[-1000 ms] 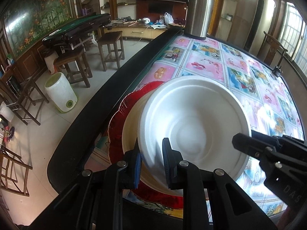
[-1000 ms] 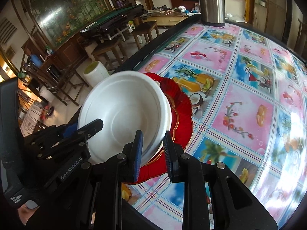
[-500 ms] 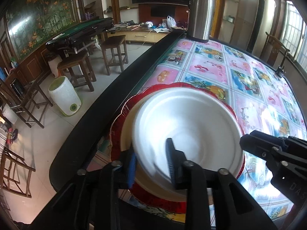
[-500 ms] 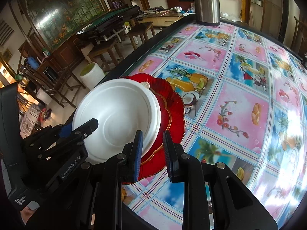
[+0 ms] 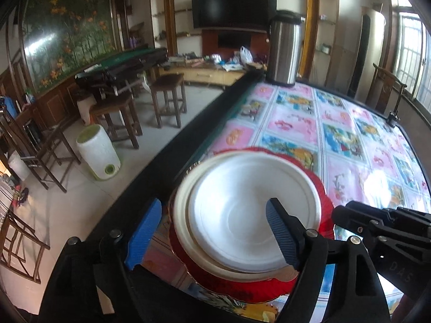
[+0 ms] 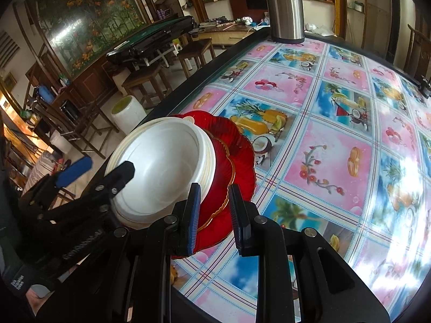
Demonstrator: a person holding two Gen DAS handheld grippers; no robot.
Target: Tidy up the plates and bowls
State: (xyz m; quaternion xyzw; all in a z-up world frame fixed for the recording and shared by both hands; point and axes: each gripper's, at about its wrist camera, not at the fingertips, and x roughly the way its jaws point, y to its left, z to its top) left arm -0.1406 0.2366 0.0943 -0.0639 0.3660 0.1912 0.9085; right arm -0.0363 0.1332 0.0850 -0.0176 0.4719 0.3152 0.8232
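The room is large, with a pale floor (image 5: 80,204) that is open on the left side of the table (image 5: 188,145). On this floor stand wooden stools (image 5: 167,99), a green game table (image 5: 121,62) and a white bin (image 5: 98,152). A flower mural (image 5: 67,35) covers the left wall and a dark screen (image 5: 233,9) hangs on the far wall.

The table has a dark raised edge and a shiny cloth (image 6: 323,148) with fruit pictures. Most of the cloth is bare to the right and to the far side. A steel flask (image 5: 284,51) stands at the far edge.

The red plate (image 6: 239,156) lies near the left edge of the table, close to the near corner. On it sits a stack of white bowls (image 5: 247,212), the top one nested in a slightly wider one.

The left gripper (image 5: 215,231) has its jaws opening; the near rim of the bowls is between them, but the blue pads (image 5: 144,231) do not press it. The right gripper (image 6: 214,215) is just beside the plate with its jaws narrow, almost closed, the plate's near rim between them; I cannot tell if they pinch it.
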